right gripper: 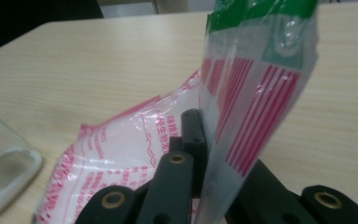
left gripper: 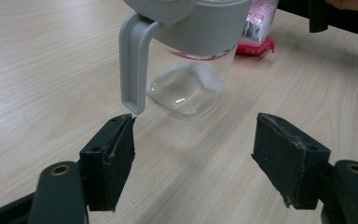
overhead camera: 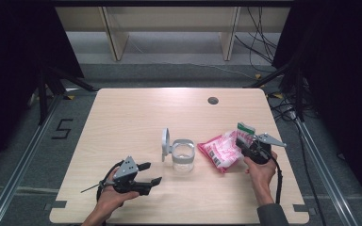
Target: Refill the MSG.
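We are pinching the soft, crinkly sugar bag (right gripper: pixel 256 93) between the right gripper's (right gripper: pixel 205 140) jaws near its top edge; the left gripper's (left gripper: pixel 196 154) jaws are gaping before the jar (left gripper: pixel 191 70).

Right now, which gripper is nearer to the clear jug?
Left. The left gripper sits open just short of the jug, aimed at it. The right gripper is past the jug, shut on the bag.
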Available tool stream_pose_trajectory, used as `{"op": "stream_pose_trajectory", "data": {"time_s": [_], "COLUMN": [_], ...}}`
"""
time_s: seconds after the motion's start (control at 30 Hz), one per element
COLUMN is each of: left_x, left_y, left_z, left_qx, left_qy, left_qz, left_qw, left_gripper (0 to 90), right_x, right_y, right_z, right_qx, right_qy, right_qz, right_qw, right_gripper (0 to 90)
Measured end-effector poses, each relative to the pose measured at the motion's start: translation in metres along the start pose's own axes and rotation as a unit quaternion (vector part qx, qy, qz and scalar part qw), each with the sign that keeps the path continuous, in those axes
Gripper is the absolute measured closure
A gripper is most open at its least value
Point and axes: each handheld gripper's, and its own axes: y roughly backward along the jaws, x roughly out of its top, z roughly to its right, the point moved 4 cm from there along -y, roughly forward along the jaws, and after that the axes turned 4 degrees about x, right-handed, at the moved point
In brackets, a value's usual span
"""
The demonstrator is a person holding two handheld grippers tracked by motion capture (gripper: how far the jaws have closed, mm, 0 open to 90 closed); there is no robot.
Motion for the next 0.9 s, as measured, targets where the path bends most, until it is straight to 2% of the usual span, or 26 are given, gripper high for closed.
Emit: {"op": "stream_pose_trajectory", "data": {"time_s": [0.03, 0.07, 0.1, 0.13, 0.17, 0.2, 0.23, 0.3, 0.33, 0.37, 0.4, 0.47, 0.5, 0.53, 0.57, 0.6, 0.67, 0.7, 0.73, 0.9], "left_x": [0.0, 0.0, 0.0, 0.0, 0.0, 0.0, 0.0, 0.0, -0.001, -0.001, -0.001, -0.001, 0.0, 0.001, 0.002, 0.003, 0.006, 0.007, 0.007, 0.01], "left_y": [0.0, 0.0, 0.0, 0.0, 0.0, -0.001, 0.0, -0.003, -0.004, -0.007, -0.008, -0.013, -0.014, -0.016, -0.018, -0.021, -0.025, -0.027, -0.03, -0.045], "left_z": [0.0, 0.0, 0.0, 0.0, 0.001, 0.001, 0.001, 0.003, 0.005, 0.007, 0.01, 0.014, 0.016, 0.02, 0.024, 0.028, 0.036, 0.039, 0.042, 0.059], "left_qx": [0.0, 0.0, 0.0, 0.002, -0.001, -0.001, 0.003, -0.001, -0.004, -0.004, -0.007, -0.011, -0.006, -0.006, -0.003, -0.013, -0.009, -0.002, 0.002, -0.002], "left_qy": [0.001, 0.001, 0.002, 0.002, 0.004, 0.004, 0.001, -0.001, -0.006, -0.006, -0.008, -0.012, -0.022, -0.031, -0.039, -0.043, -0.053, -0.069, -0.077, -0.11], "left_qz": [0.0, 0.001, 0.002, 0.002, 0.003, 0.004, 0.001, 0.0, 0.0, -0.003, -0.005, -0.006, -0.01, -0.012, -0.013, -0.012, -0.009, -0.01, -0.009, -0.016], "left_qw": [1.0, 1.0, 1.0, 1.0, 1.0, 1.0, 1.0, 1.0, 1.0, 1.0, 0.9999, 0.9999, 0.9997, 0.9994, 0.9992, 0.9989, 0.9985, 0.9976, 0.997, 0.9938], "left_gripper": [28.5, 28.5, 28.5, 28.5, 28.5, 28.5, 28.5, 28.7, 28.7, 28.7, 28.7, 28.8, 28.8, 28.8, 28.8, 28.8, 29.0, 28.9, 29.0, 29.0], "right_x": [0.004, 0.007, 0.009, 0.011, 0.013, 0.015, 0.018, 0.021, 0.023, 0.026, 0.027, 0.03, 0.032, 0.033, 0.036, 0.038, 0.04, 0.041, 0.041, 0.046], "right_y": [0.002, 0.004, 0.005, 0.008, 0.009, 0.011, 0.012, 0.014, 0.015, 0.016, 0.017, 0.02, 0.022, 0.023, 0.025, 0.026, 0.029, 0.031, 0.032, 0.038], "right_z": [0.001, -0.002, -0.002, -0.007, -0.007, -0.013, -0.01, -0.019, -0.022, -0.022, -0.026, -0.03, -0.032, -0.036, -0.035, -0.037, -0.044, -0.046, -0.049, -0.053], "right_qx": [0.008, 0.018, 0.013, 0.025, 0.033, 0.028, 0.031, 0.037, 0.039, 0.041, 0.042, 0.038, 0.043, 0.049, 0.05, 0.053, 0.056, 0.057, 0.062, 0.069], "right_qy": [0.023, 0.026, 0.037, 0.018, 0.028, 0.013, 0.043, 0.038, 0.045, 0.063, 0.06, 0.074, 0.082, 0.078, 0.099, 0.107, 0.104, 0.109, 0.098, 0.108], "right_qz": [0.0, 0.007, 0.015, 0.023, 0.02, 0.021, 0.023, 0.031, 0.037, 0.037, 0.034, 0.032, 0.036, 0.041, 0.043, 0.048, 0.041, 0.043, 0.042, 0.05], "right_qw": [0.9997, 0.9995, 0.9991, 0.9993, 0.9989, 0.9993, 0.9984, 0.9981, 0.9975, 0.9965, 0.9967, 0.996, 0.995, 0.9949, 0.9929, 0.9916, 0.9921, 0.9915, 0.9924, 0.9904], "right_gripper": [90.0, 90.0, 90.0, 90.0, 90.0, 90.0, 90.0, 90.0, 90.0, 90.0, 90.0, 90.0, 90.0, 90.0, 90.0, 90.0, 90.0, 90.0, 90.0, 90.0]}}
